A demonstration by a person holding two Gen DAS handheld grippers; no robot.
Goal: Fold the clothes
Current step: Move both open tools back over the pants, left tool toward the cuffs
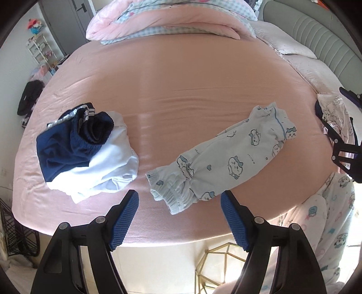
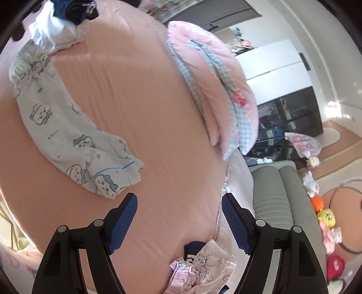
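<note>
Light blue cartoon-print pyjama trousers (image 1: 228,158) lie folded lengthwise on the pink bed sheet (image 1: 176,74), cuffs toward me. My left gripper (image 1: 179,196) hovers open just short of those cuffs, nothing between its fingers. To the left sits a crumpled heap of navy and white clothes (image 1: 86,149). In the right wrist view the same trousers (image 2: 67,135) lie to the left, waistband nearest. My right gripper (image 2: 179,199) is open over bare sheet, above a pink cartoon-print garment (image 2: 203,266) at the bed's edge. The right gripper (image 1: 348,147) also shows at the far right of the left wrist view.
A folded pink and checked quilt (image 1: 172,20) lies along the far side of the bed. A grey padded headboard (image 1: 316,34) runs on the right. Stuffed toys (image 2: 325,217) sit on the floor beyond it. A gold wire frame (image 1: 217,264) stands below the bed's near edge.
</note>
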